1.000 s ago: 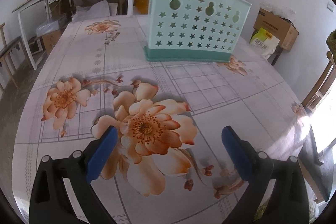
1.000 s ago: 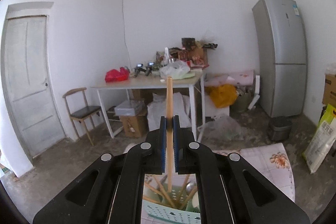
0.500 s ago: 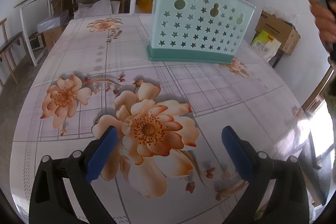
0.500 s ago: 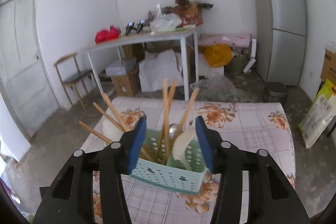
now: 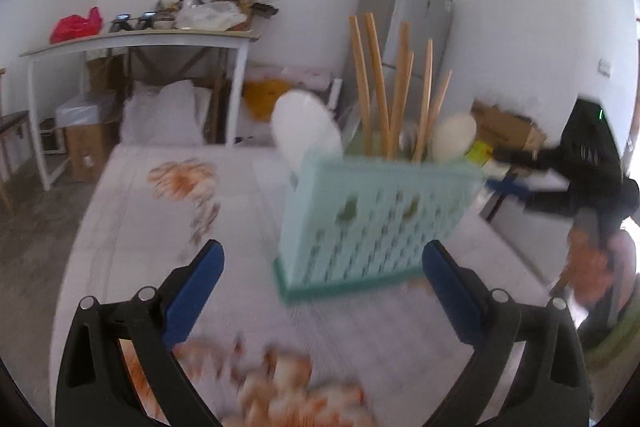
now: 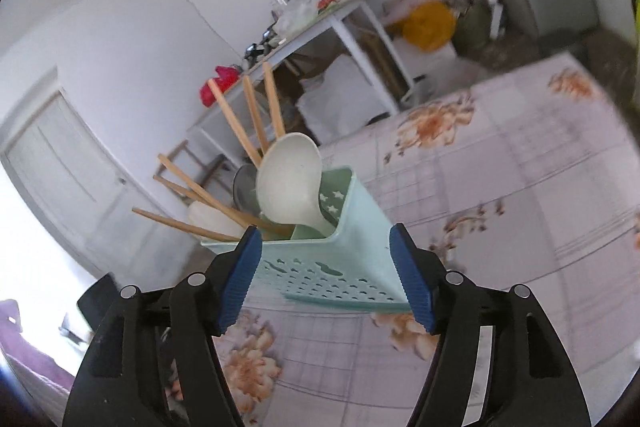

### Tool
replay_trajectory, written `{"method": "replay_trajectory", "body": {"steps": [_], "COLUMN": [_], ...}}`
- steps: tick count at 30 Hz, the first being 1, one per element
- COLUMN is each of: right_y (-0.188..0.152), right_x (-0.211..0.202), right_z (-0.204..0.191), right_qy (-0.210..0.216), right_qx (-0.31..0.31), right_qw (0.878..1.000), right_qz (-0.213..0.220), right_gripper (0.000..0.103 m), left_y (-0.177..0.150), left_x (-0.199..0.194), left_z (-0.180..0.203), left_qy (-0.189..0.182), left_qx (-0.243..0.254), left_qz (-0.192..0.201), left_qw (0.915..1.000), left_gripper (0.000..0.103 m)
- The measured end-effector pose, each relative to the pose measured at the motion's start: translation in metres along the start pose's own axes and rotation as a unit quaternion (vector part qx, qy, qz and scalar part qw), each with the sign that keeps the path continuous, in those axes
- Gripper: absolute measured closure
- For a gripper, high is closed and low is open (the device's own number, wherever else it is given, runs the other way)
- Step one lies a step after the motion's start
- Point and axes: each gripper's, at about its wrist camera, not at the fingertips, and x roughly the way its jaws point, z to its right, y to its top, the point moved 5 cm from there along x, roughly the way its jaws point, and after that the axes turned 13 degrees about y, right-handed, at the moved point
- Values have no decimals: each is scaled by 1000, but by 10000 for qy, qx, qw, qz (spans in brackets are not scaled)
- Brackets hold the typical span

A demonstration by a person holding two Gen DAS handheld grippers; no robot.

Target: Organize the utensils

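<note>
Standing on the flowered tablecloth (image 6: pixel 500 187), the mint utensil caddy (image 6: pixel 340 247) sits just beyond my right gripper (image 6: pixel 326 277), framed between its two blue pads; its base lies close ahead of the tips, apart from both. My right jaws have just been opening and now stand wide, with nothing pressed between them. My left gripper (image 5: pixel 320 291) is likewise spread wide and empty, the caddy ahead of it and slightly toward its right finger; this view is motion-blurred.

Contents of the caddy: several wooden chopsticks (image 6: pixel 256 115), a cream ladle (image 6: pixel 288 179), a dark metal spoon (image 6: pixel 242 187), and a white paddle-shaped utensil (image 5: pixel 306 131) at the end away from my right gripper.

Orientation: the chopsticks stand handle-down with tips up, fanned; from the left gripper their long axes read near vertical, from the right gripper they splay away toward its left finger. The ladle's bowl faces my right gripper, its handle running down into the caddy.
</note>
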Motion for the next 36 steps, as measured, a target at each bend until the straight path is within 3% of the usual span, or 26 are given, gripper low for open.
{"method": "replay_trajectory", "body": {"steps": [7, 9, 14, 24, 36], "right_y": [0, -4, -7, -27, -53], "right_x": [25, 27, 20, 9, -6], "right_z": [14, 15, 14, -3, -8], "right_qy": [667, 620, 598, 207, 122], "right_qx": [410, 397, 540, 604, 858], "right_qw": [9968, 9972, 9967, 9979, 9962], "right_qz": [-140, -159, -136, -129, -57], "right_gripper": [36, 35, 35, 35, 34], "left_y": [18, 19, 15, 1, -20], "left_x": [58, 61, 54, 21, -8], "left_z": [13, 22, 30, 32, 36], "left_qy": [-716, -865, -531, -530, -592], "left_qx": [-395, -420, -463, -524, -309], "left_qz": [-507, -621, -609, -865, -1053], "left_qw": [9954, 9934, 9957, 9935, 9922], "left_gripper": [6, 6, 6, 6, 6]}}
